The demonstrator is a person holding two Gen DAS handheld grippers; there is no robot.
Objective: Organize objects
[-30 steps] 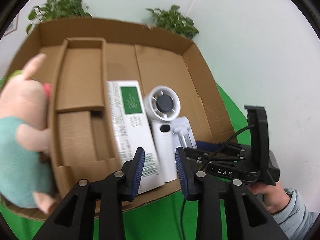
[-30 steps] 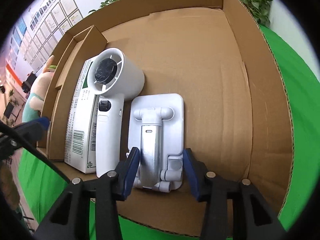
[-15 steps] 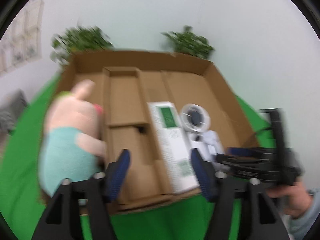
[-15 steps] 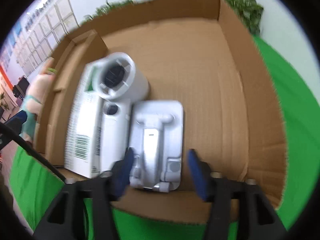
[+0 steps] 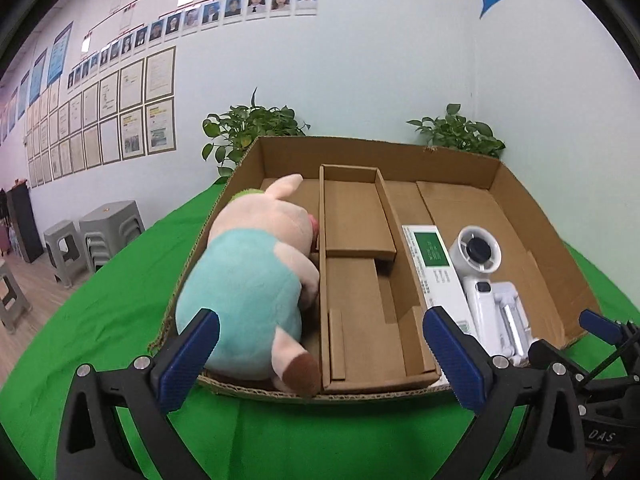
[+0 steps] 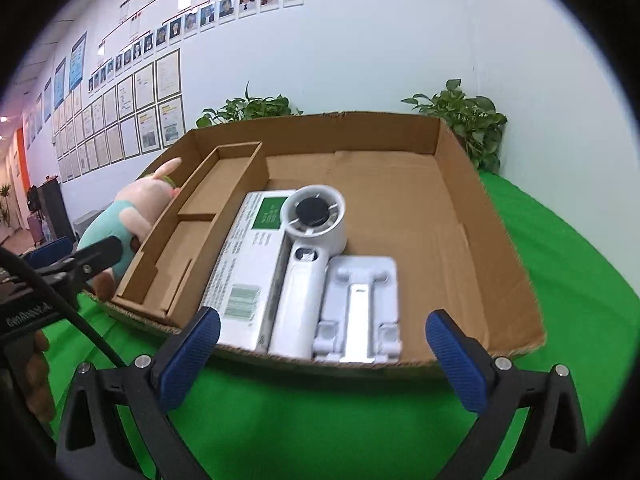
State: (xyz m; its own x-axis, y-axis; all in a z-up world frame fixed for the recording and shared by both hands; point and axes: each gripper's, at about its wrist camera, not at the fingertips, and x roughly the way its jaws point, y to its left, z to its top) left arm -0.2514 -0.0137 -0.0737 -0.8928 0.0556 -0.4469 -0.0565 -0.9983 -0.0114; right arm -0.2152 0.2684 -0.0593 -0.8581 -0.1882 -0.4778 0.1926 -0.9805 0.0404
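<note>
We could not read the print on the white carton. The plush pig was half hidden at nine o'clock behind the divider tray, and the left gripper was cut off there.

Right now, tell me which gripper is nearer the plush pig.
Left. The left gripper hangs open just in front of the plush pig; the right gripper, also open, faces the phone stand across the box.

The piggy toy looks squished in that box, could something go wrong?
Maybe. The piggy toy bulges above the cardboard box wall, so it could roll out if bumped. The white fan, the phone stand and the white carton lie packed side by side; pulling one might drag its neighbours.
</note>
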